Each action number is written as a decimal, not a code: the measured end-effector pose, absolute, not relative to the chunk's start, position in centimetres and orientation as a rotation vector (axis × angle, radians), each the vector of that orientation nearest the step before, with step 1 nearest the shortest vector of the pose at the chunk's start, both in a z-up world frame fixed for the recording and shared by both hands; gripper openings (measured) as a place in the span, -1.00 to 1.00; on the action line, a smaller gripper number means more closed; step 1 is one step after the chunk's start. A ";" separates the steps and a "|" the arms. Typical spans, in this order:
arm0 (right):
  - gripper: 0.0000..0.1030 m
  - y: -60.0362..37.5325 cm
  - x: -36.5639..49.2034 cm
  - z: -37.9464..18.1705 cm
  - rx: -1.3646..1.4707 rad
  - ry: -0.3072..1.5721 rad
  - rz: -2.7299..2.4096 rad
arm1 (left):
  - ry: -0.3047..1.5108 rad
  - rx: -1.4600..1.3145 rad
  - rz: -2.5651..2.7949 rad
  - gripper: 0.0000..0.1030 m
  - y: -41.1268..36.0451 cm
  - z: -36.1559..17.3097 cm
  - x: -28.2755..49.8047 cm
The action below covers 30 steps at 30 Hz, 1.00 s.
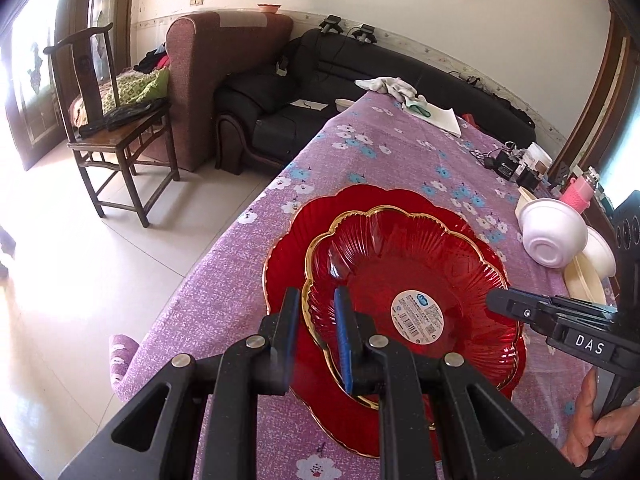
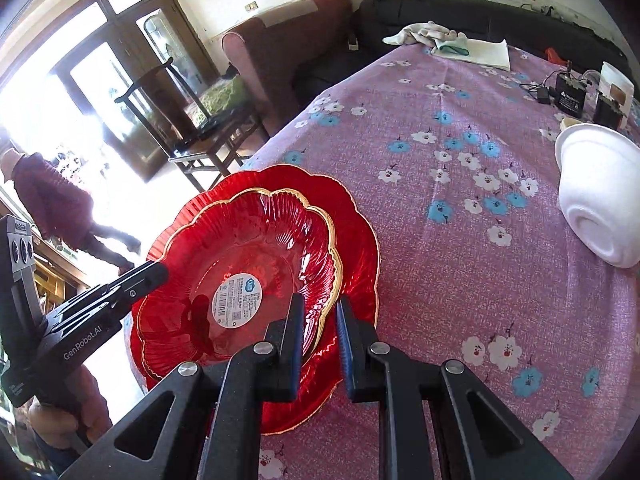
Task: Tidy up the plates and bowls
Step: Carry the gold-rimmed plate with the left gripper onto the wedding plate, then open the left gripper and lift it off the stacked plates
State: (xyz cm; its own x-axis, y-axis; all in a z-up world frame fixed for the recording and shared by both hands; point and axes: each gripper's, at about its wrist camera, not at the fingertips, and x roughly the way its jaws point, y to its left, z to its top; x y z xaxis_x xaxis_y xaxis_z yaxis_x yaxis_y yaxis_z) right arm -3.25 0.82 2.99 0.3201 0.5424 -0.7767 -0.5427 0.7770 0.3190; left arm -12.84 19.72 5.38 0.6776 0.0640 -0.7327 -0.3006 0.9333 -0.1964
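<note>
Left wrist view: we see our left gripper point(image 1: 317, 312) closed on the gold rim of the red bowl point(image 1: 404, 276), which sits inside a larger red plate point(image 1: 288, 240) on the counter point(image 1: 380, 152). The right gripper point(image 1: 498, 303) reaches the bowl's opposite edge. White bowls point(image 1: 554, 232) stand nearby.

Right wrist view: we see our right gripper point(image 2: 320, 312) clamped on the red bowl's point(image 2: 248, 248) rim above the red plate point(image 2: 356, 232); the left gripper point(image 2: 154, 274) meets the far rim.

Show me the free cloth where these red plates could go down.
Free: the flowered cloth between the red plates and the tipped white bowl, running back to the white paper. Crowded: the right edge with the bowl, black boxes and cables.
</note>
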 end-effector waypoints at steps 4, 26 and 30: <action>-0.66 1.7 -3.2 2.5 -0.038 1.042 0.717 | 0.815 -0.303 0.204 -0.40 19.7 5.5 -12.6; -0.50 2.5 -2.4 2.7 -0.100 1.089 0.710 | 0.919 -0.177 0.158 0.65 16.3 5.5 -10.6; -0.49 2.3 -2.5 2.9 -0.089 1.087 0.717 | 0.910 -0.184 0.160 0.68 16.4 5.7 -10.8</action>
State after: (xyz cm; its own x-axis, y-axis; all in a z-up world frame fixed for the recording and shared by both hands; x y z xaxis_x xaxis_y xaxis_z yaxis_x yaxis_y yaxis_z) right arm -2.46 2.35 2.88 0.2661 0.4880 -0.8313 -0.5718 0.7742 0.2714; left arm -10.79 16.41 5.66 0.6034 0.0598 -0.7952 -0.2154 0.9723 -0.0904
